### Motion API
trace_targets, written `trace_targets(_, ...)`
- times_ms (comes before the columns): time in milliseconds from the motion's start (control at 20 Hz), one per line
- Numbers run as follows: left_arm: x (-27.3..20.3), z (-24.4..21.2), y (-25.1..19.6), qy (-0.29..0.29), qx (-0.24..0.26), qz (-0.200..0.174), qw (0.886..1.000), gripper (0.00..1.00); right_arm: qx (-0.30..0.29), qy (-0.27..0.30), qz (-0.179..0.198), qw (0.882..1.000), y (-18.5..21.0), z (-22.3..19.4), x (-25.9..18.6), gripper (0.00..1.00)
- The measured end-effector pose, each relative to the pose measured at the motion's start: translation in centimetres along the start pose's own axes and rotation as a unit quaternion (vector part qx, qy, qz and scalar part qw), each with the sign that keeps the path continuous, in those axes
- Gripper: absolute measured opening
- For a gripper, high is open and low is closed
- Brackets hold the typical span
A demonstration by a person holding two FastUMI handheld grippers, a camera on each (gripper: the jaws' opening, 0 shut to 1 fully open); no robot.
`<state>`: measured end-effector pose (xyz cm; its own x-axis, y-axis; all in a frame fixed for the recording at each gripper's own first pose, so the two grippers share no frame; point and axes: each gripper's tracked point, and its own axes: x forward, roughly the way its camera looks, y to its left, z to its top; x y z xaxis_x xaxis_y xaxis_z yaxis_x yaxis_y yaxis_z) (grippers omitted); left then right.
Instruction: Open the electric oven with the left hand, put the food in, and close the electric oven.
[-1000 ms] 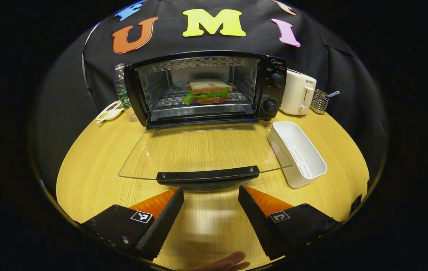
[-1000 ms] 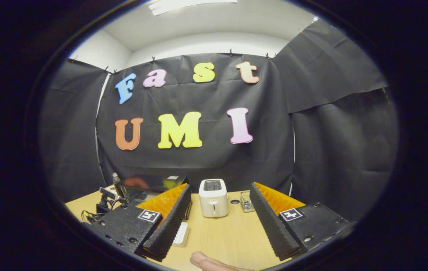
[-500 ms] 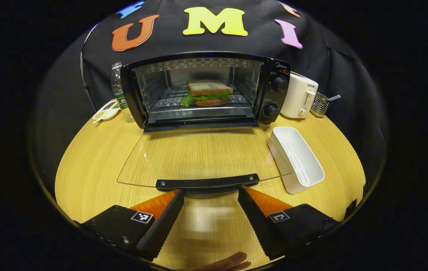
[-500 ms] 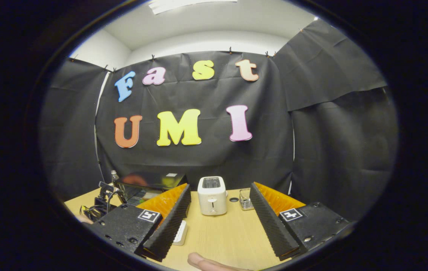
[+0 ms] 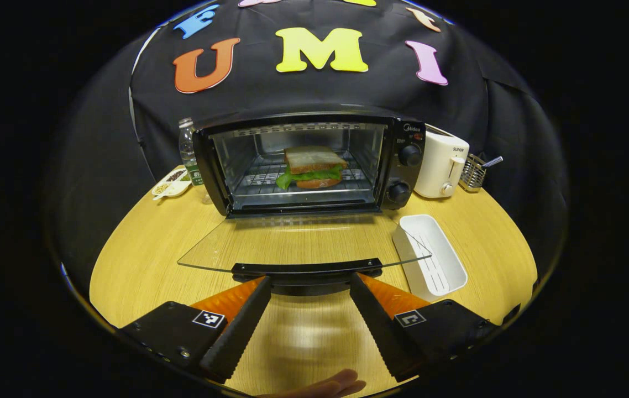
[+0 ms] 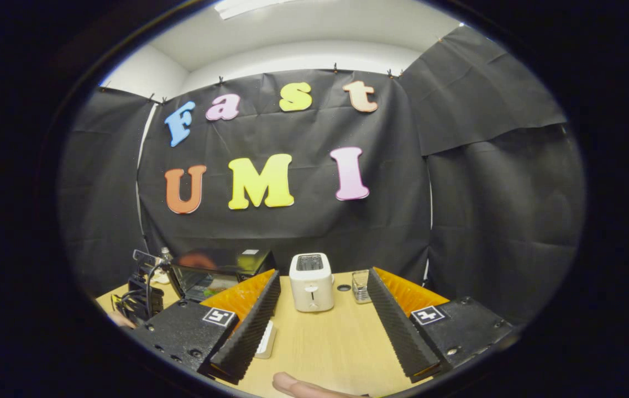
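Black electric oven [image 5: 314, 166], glass door [image 5: 303, 243] down, sandwich [image 5: 312, 167] on rack

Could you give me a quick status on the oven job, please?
Left gripper open at the door handle, not gripping. Right gripper open, empty. Sandwich on the rack; glass door down. Nothing in its way.

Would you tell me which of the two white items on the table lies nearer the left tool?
The empty white tray right of the glass door is nearer; the white toaster stands farther back, beside the oven.
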<state>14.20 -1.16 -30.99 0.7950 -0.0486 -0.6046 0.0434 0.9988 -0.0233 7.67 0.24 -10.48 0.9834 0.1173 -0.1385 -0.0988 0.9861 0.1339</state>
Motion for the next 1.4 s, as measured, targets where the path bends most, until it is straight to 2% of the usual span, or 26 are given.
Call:
trace_targets(850,-0.4,8.9,0.9,-0.12,0.019,0.007,0.993,0.96,-0.006,-0.007,-0.007,1.0,0.7,0.4,-1.5,1.0)
trace_targets(1100,0.5,11.8,1.3,-0.124,-0.001,0.001,0.992,0.96,-0.005,-0.011,-0.018,1.0,0.4,0.3,-2.2,1.0)
trace_targets(1400,-1.8,13.4,1.7,-0.154,0.008,0.001,0.988,0.96,-0.009,-0.009,-0.015,1.0,1.3,0.4,-4.0,1.0)
